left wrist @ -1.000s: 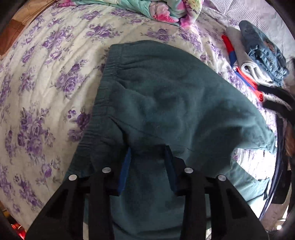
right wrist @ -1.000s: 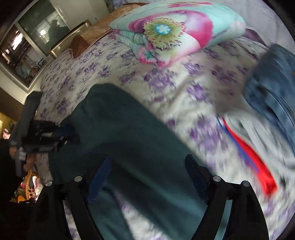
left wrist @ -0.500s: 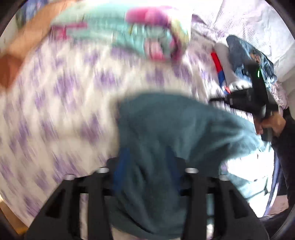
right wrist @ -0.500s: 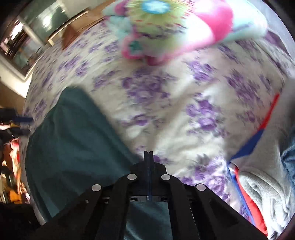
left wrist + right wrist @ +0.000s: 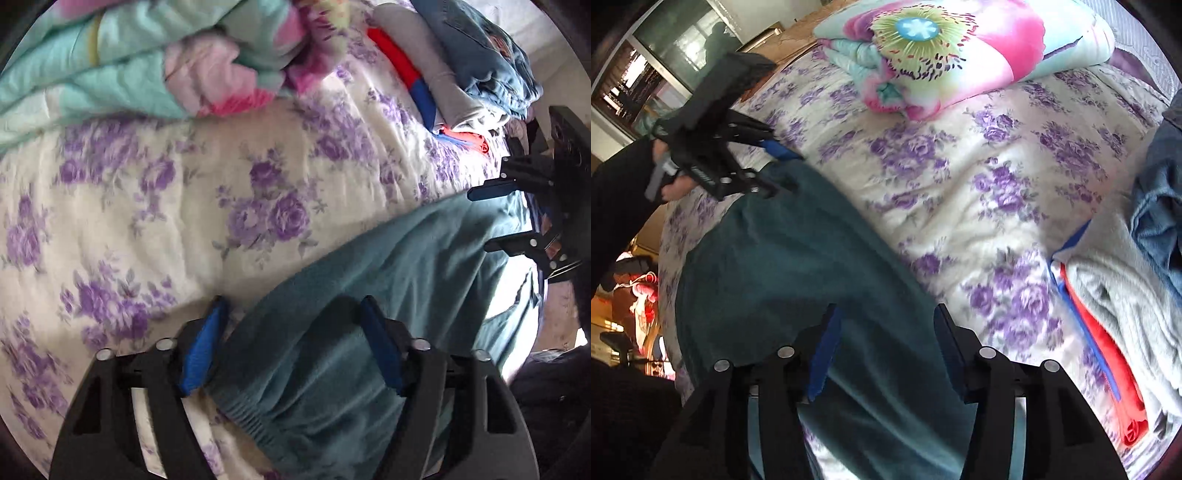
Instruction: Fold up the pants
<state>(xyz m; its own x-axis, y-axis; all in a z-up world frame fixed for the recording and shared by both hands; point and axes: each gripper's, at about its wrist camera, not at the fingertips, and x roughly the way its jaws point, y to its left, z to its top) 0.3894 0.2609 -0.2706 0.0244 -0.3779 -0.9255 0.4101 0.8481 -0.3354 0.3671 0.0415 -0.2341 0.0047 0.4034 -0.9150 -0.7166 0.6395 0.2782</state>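
My left claw and right claw gape over the teal pants, lying lengthwise between them on the bed.

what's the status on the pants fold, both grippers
Left gripper open, right gripper open, neither gripping. Green pants bunched flat on floral bedspread. Folded clothes stack beside, not touching.

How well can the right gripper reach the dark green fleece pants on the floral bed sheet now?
Probably easily: the right gripper is open, directly above the dark green fleece pants, with nothing between them.
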